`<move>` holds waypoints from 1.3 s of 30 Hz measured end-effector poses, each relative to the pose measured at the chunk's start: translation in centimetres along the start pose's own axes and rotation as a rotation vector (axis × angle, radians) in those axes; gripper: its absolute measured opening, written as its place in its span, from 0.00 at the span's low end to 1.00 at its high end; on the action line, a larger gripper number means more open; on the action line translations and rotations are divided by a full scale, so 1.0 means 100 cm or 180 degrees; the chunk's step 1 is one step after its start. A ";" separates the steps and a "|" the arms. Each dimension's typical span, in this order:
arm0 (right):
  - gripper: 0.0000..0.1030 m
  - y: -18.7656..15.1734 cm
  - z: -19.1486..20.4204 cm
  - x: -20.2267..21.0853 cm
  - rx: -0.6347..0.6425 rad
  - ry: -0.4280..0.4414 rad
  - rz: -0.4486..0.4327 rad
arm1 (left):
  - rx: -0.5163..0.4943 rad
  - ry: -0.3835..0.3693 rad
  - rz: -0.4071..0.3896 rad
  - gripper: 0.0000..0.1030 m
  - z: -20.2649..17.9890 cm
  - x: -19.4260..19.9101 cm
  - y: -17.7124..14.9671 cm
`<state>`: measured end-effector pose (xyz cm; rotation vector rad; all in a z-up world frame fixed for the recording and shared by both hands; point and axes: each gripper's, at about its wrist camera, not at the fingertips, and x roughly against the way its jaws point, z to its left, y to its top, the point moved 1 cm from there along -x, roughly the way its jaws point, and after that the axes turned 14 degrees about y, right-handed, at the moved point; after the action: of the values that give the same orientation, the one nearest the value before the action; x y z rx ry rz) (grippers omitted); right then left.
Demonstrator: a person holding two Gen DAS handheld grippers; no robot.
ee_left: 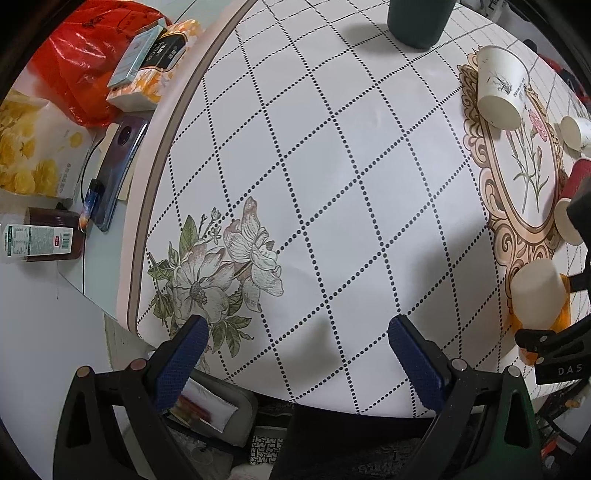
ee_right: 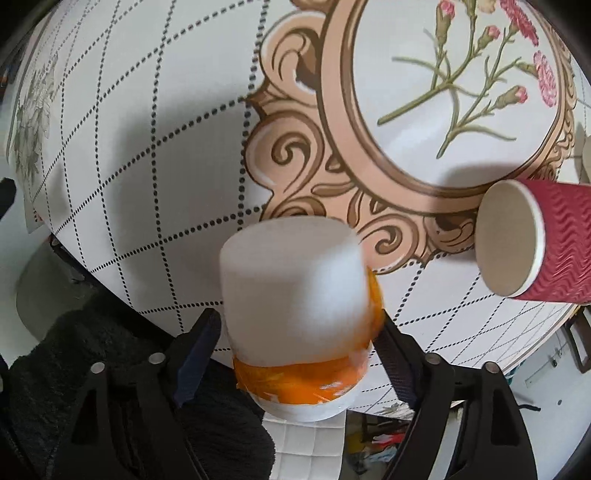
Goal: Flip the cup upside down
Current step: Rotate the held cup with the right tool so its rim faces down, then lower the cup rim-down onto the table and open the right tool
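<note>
Item in hand: one white cup with an orange band point(ee_right: 295, 295), held between the fingers of the right gripper point(ee_right: 299, 343) near the table's point(ee_left: 332, 166) close edge, just beside the ornate printed frame; its closed base faces away from the camera, its rim end toward the gripper, and it looks blurred, so how far it is tilted cannot be told exactly. Right gripper: closed on this cup, both fingers against its sides at the orange band. Left gripper point(ee_left: 295, 354): jaws spread wide, nothing between them, hovering over the flower print at the table's near edge, well apart from the cup. Step judged in hand: turning the cup over to set it rim-down. To do it well, keep the squeeze light enough not to crush the wall, finish the roll of the wrist until the rim is level with the cloth, lower onto a bare patch clear of the red cup point(ee_right: 535, 243), and let go only once the whole rim rests flat. Count, both views: white-and-orange cup, one; red ribbed cup, one, base showing; white printed paper cups point(ee_left: 498, 88), two, bases showing; dark green container point(ee_left: 417, 22) at the far edge, one; grippers, two.
</note>
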<state>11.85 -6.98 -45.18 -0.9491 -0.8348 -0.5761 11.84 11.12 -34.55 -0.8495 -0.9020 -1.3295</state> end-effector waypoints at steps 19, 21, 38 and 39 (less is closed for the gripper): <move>0.70 0.010 -0.010 0.066 -0.0051 -0.0002 -0.0801 | -0.0121 -0.0026 0.0025 0.97 -0.014 -0.003 0.003; 0.70 0.003 -0.010 0.078 -0.0042 0.0039 -0.1049 | -0.0130 -0.0039 0.0036 0.97 -0.016 -0.003 0.005; 0.69 -0.064 0.008 0.077 -0.0114 -0.0021 -0.3501 | -0.0321 0.0023 0.0006 0.97 -0.040 -0.007 0.013; 0.70 -0.065 0.011 0.072 -0.0079 -0.0069 -0.3529 | -0.0344 0.0027 -0.0004 0.97 -0.042 -0.006 0.010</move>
<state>10.66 -9.62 -35.81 -0.4372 -1.3565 -1.5209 13.04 7.66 -36.90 -0.9259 -0.8301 -1.3918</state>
